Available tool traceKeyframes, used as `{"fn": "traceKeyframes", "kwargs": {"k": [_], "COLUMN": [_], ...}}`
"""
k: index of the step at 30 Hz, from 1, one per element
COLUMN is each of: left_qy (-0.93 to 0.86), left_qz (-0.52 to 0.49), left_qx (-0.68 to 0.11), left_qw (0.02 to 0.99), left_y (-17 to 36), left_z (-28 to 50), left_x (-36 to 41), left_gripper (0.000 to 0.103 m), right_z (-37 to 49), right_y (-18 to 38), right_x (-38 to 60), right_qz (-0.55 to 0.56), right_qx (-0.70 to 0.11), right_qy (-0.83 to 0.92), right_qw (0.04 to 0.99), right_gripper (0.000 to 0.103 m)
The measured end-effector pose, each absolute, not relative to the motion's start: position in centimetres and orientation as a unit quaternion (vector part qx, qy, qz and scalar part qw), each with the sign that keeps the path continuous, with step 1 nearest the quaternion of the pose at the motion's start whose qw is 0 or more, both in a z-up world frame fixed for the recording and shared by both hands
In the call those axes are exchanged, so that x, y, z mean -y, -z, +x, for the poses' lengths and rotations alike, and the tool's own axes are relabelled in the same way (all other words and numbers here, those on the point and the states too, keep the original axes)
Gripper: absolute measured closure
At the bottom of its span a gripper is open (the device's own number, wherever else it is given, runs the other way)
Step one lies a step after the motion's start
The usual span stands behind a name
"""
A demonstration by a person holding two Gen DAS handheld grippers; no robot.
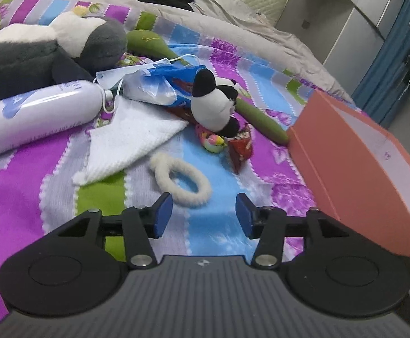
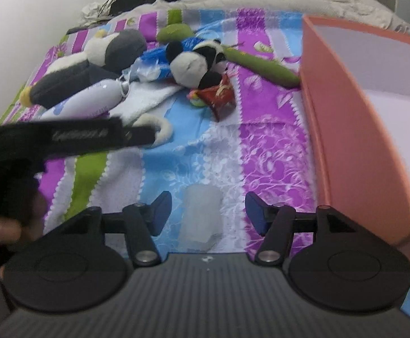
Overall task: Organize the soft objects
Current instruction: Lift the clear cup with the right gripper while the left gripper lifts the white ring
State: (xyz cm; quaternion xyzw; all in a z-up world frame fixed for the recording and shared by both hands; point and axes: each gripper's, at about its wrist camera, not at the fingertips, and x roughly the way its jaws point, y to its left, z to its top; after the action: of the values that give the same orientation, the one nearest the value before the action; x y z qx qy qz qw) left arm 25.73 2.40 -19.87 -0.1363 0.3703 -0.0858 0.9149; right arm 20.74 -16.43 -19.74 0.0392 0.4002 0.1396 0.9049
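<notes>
Both claws, left claw [image 1: 203, 215] and right claw [image 2: 207, 214], are gaping empty as we are lining up the fluffy ring [image 1: 181, 181] for boxing next.

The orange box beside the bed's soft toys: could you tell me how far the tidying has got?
Barely started, it seems: what shows of the orange box looks empty. In hand: nothing; the left gripper stands open by the fluffy white ring, the right gripper open around a pale translucent object. Left: small panda, grey plush, white cloth.
</notes>
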Motion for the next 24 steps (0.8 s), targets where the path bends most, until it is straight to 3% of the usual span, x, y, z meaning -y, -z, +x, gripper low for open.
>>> {"fn": "traceKeyframes", "kwargs": {"k": [3, 10, 13, 15, 18, 24], "left_qy": [0.076, 0.061, 0.062, 0.062, 0.072, 0.077], "left_qz": [-0.114, -0.069, -0.053, -0.041, -0.037, -0.055], "left_qx": [-0.373, -0.391, -0.385, -0.383, -0.382, -0.383], "left_qw": [0.918, 0.916, 0.919, 0.921, 0.921, 0.919], "left_y": [20.6, 23.2, 23.6, 23.6, 23.6, 23.1], "left_z": [27.2, 29.8, 30.2, 30.4, 30.5, 29.9], "left_x": [-1.9, -1.1, -0.7, -0.2, 0.0, -0.2], "left_gripper": [0.041, 0.041, 0.043, 0.064, 0.086, 0.093], "right_z": [21.1, 21.7, 21.9, 21.9, 21.9, 21.1], "right_y": [20.8, 21.8, 22.0, 22.0, 21.7, 21.0], "right_x": [15.8, 15.0, 14.4, 14.0, 14.3, 14.7], "right_qz": [0.025, -0.001, -0.027, -0.052, -0.046, -0.033], "right_qx": [-0.407, -0.399, -0.395, -0.394, -0.397, -0.390], "right_qy": [-0.140, -0.146, -0.147, -0.146, -0.149, -0.147], "right_qw": [0.902, 0.905, 0.906, 0.906, 0.905, 0.908], "right_gripper": [0.043, 0.044, 0.050, 0.058, 0.068, 0.077]}}
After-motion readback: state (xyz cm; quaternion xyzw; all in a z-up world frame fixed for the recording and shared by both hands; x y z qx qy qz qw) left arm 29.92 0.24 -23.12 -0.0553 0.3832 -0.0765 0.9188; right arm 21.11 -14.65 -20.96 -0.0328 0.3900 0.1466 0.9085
